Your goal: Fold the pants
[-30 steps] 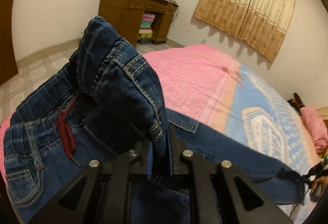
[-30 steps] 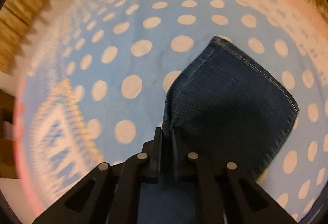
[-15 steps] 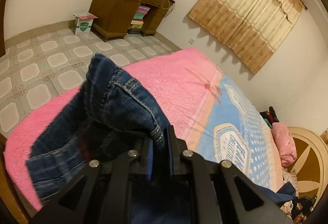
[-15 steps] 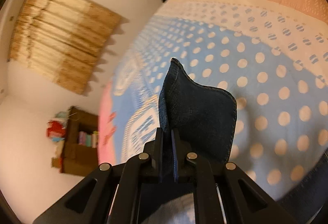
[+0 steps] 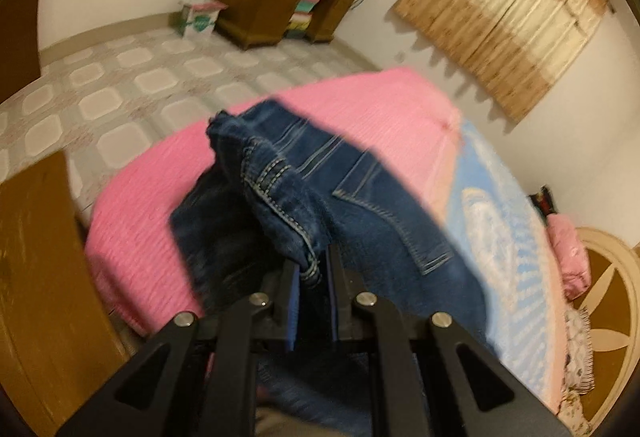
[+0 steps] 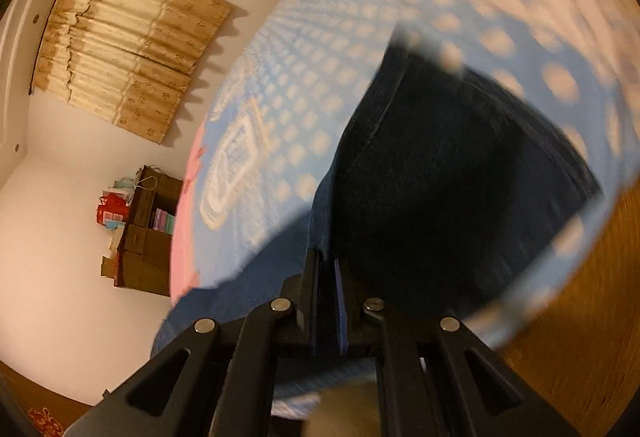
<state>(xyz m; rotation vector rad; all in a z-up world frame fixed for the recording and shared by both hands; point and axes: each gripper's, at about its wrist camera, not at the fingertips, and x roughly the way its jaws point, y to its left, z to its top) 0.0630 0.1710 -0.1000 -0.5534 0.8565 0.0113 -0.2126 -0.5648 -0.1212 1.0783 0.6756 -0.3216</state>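
Mid-fold – left gripper (image 5: 311, 269) clenched on jeans (image 5: 360, 205) waistband, right gripper (image 6: 329, 265) clenched on the leg end, both lifted over bed (image 5: 160, 197) – next, likely lay the 2 ends together flat.

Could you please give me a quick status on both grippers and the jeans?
Left gripper shut on jeans waistband. Right gripper shut on jeans fabric. Jeans lifted over bed. Nothing in the way.
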